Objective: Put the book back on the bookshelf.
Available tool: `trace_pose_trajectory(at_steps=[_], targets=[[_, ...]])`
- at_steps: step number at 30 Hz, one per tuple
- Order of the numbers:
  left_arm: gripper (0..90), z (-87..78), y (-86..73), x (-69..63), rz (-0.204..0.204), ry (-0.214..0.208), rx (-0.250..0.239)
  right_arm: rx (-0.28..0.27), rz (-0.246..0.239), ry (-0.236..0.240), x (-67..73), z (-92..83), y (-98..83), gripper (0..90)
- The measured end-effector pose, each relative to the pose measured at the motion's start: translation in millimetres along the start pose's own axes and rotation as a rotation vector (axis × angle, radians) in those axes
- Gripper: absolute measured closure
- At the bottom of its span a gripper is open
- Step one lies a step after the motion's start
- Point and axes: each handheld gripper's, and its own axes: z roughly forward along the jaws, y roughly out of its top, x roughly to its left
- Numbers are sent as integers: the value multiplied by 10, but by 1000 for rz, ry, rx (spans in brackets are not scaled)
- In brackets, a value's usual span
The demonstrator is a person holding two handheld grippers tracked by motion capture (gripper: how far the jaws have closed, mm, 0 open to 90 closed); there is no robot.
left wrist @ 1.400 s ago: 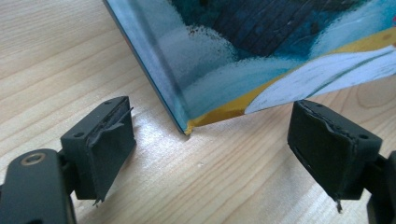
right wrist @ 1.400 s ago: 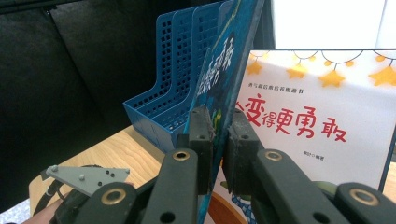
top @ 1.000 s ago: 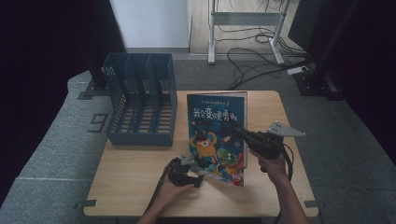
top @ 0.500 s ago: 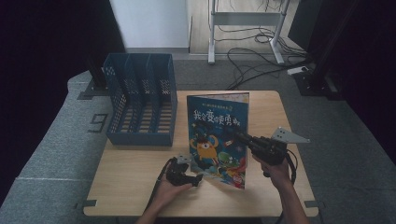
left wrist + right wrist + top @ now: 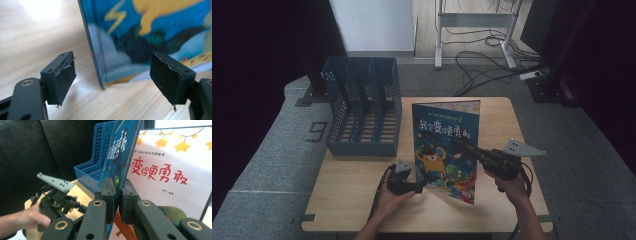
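High view: a thin blue picture book with a yellow cartoon figure on its cover (image 5: 446,145) stands upright on its lower edge near the middle of the light wooden tabletop (image 5: 347,195). The right gripper (image 5: 472,151) has its jaws clamped tight on the book's right edge. The left gripper (image 5: 418,176) sits at the lower left corner, its jaws wide apart and just now closing, the corner between them untouched. A blue plastic three-slot file rack (image 5: 362,107) stands at the left rear.

Black two-jaw tongs (image 5: 419,181) with grey three-cornered plates, trailing cables.
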Motion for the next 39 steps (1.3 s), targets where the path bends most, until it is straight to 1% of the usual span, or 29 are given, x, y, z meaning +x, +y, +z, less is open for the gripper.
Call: trace_pose_trajectory(at_steps=[3, 5, 7, 12, 14, 18, 21, 24, 28, 30, 32, 35, 39], targets=[[213, -39, 70, 13, 4, 7, -31, 7, -8, 4, 4, -11, 1, 822], [216, -54, 123, 22, 4, 4, -48, 7, -10, 6, 4, -20, -6, 822], [217, -64, 177, 29, 12, 8, -62, 7, -10, 9, 1, -29, -14, 823], [221, -78, 285, 46, 30, -7, -95, 14, -15, 19, -2, -61, -33, 822], [222, -82, 322, 57, 31, -14, -112, 17, -18, 22, -1, -73, -39, 822], [219, -84, 391, 60, 47, -41, -124, 29, -29, 23, 3, -101, -52, 818], [215, -91, 433, 44, 58, -50, -122, 32, -27, 21, -7, -110, -66, 815], [211, -90, 461, 49, 62, -67, -124, 34, -30, 21, -9, -116, -74, 814], [220, -95, 480, 26, 79, -76, -139, 36, -33, 24, -12, -121, -81, 811], [228, -96, 489, 2, 90, -69, -142, 40, -33, 24, -14, -117, -89, 807], [227, -99, 494, 1, 89, -69, -144, 50, -37, 19, -18, -110, -102, 802], [246, -115, 494, -2, 93, -63, -160, 63, -46, 17, -22, -105, -126, 795], [271, -139, 492, -5, 98, -61, -174, 72, -53, 25, -29, -106, -160, 793]])
